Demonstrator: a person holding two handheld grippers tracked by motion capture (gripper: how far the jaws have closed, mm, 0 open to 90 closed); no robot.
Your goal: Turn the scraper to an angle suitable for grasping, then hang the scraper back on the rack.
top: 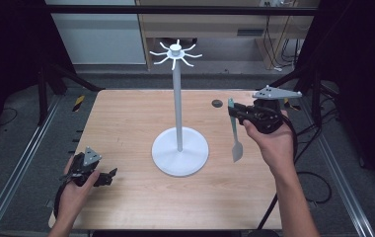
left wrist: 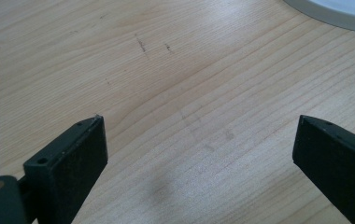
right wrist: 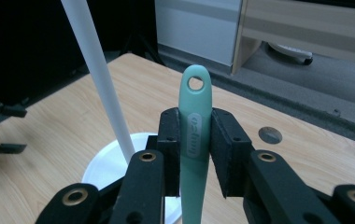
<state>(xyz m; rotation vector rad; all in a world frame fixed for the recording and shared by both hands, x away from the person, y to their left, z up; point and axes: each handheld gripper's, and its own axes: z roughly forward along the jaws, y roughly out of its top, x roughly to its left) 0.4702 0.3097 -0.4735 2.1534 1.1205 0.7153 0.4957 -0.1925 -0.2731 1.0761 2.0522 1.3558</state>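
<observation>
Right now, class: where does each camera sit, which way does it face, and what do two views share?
High view: above the person's side, facing forward and down on the table; both forearms show.
Left gripper view: on the left gripper, facing bare wood; open jaws.
Right gripper view: on the right gripper, facing the green spatula it clamps.
Shared: the white stand.

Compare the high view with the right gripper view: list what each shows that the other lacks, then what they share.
High view alone: the hooked crown of the white stand, the utensil's pale blade end hanging below the right claw, and both forearms coming in from the bottom edge.

Right gripper view alone: the hanging hole at the tip of the green handle, the embossed label on it, and the black pads pressed against its sides.

Shared: the wooden table, the stand's pole and round base, the dark hole in the tabletop, and the left claw resting low.
</observation>
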